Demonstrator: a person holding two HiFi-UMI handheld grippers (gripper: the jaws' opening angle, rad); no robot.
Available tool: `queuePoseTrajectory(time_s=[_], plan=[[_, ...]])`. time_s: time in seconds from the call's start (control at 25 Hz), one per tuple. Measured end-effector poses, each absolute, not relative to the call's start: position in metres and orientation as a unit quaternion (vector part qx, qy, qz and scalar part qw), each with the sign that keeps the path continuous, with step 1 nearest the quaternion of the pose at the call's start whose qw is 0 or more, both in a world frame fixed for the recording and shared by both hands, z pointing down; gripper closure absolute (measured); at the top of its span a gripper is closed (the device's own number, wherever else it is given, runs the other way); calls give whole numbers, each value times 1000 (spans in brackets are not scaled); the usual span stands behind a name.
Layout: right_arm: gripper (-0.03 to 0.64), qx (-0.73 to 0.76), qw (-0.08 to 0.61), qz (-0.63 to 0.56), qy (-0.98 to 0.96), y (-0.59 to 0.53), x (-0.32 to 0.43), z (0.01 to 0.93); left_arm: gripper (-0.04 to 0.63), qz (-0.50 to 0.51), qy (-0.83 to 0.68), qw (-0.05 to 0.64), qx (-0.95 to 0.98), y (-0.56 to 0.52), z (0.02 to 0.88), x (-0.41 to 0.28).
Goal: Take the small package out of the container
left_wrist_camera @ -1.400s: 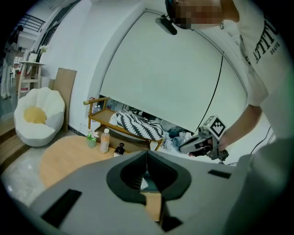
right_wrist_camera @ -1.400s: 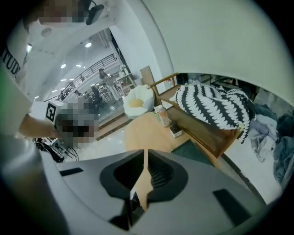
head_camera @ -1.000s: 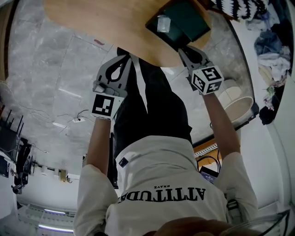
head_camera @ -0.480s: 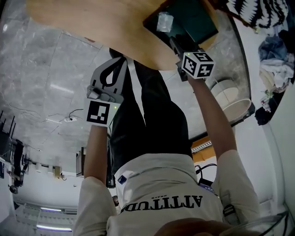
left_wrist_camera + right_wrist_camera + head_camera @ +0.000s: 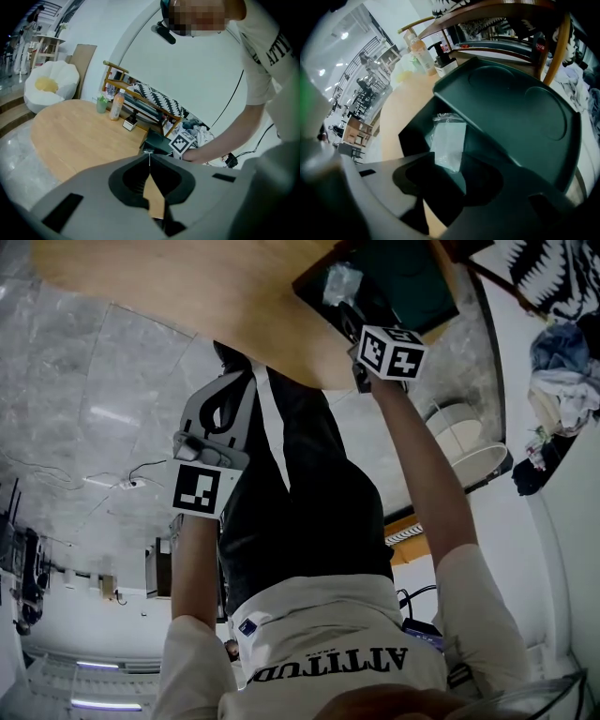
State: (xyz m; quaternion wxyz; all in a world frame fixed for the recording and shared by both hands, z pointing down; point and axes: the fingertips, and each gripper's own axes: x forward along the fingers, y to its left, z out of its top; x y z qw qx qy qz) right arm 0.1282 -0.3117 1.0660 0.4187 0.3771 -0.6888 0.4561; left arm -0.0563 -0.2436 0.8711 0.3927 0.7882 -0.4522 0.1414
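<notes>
A dark green container (image 5: 511,112) lies on the round wooden table (image 5: 187,287), its hinged lid thrown back. The small clear package (image 5: 447,140) rests in the container's open tray, and it also shows near the table edge as the package (image 5: 339,282). My right gripper (image 5: 457,161) points steeply down at it. Its jaws have just been opening and now stand wide, with the package's near end between the tips, untouched. That right gripper (image 5: 349,317) reaches into the container (image 5: 403,282). My left gripper (image 5: 149,157) is shut and empty, held off the table's near edge, the left gripper (image 5: 239,381) apart from the container.
At the table's far side stand an orange bottle (image 5: 117,105), a green cup (image 5: 101,104) and a pump bottle (image 5: 440,54). A wooden chair with a striped cushion (image 5: 154,98) is behind them. A white beanbag (image 5: 47,84) sits on the floor.
The right gripper has gone from the table's edge to over the container, down onto the package. The left gripper has sunk a little beside the table.
</notes>
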Motion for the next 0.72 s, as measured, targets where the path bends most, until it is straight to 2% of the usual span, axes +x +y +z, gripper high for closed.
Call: queuePoseTrajectory(time_s=[0.2,0.32,0.44,0.72], plan=[[405,386,447,444,-673,-315,130,1086,572,142,-455,403,781,-236,882,-60],[416,382,471,414,-679,-315,130,1088,572,143,-456,408,778,-233,886,-61],[491,378,498,378,-683,-315,136,1090,572,143,-459,409,776,-232,888,-63],[574,344,486,373,-711,-312,128,1081,572,143,-463,409,773,-229,883,-67]])
